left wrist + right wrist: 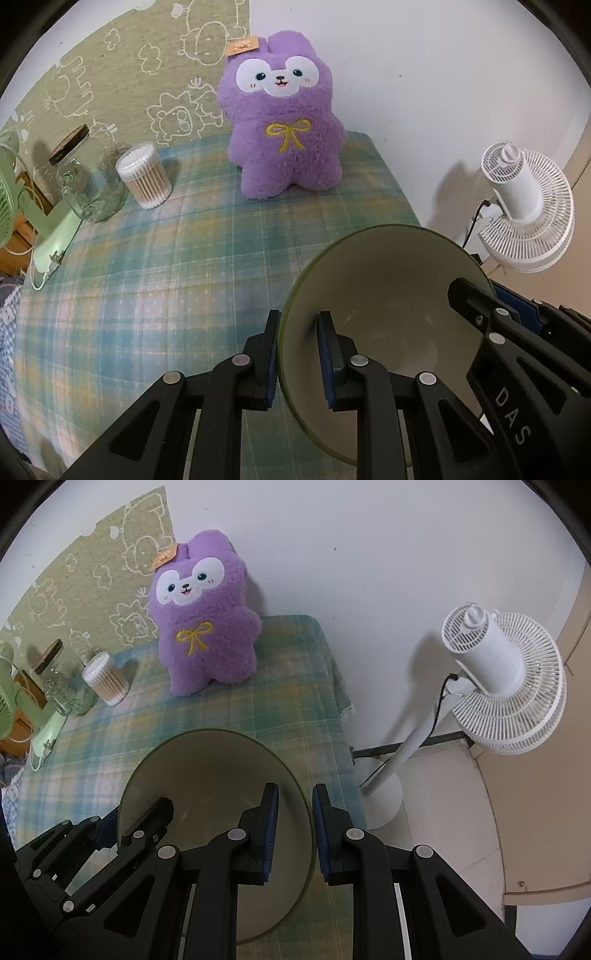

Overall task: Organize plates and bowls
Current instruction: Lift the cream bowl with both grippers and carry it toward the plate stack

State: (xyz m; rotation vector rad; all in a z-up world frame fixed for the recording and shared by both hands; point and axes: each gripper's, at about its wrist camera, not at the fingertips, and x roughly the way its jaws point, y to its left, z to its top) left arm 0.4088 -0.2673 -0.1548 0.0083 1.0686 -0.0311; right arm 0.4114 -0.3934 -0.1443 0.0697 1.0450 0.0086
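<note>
A bowl (388,288), cream inside with an olive-green rim, is held above the plaid tablecloth near the table's right edge. My left gripper (299,332) straddles its left rim, one finger outside and one inside, shut on it. My right gripper (295,805) straddles the bowl's (207,775) right rim the same way, shut on it. Each gripper shows in the other's view, the right one (480,306) on the far rim and the left one (140,819) at the lower left. No plates are in view.
A purple plush rabbit (284,125) sits at the table's back. A cotton-swab tub (144,175), a glass jar (86,184) and a green fan (22,206) stand at the left. A white pedestal fan (506,686) stands on the floor right of the table (280,701).
</note>
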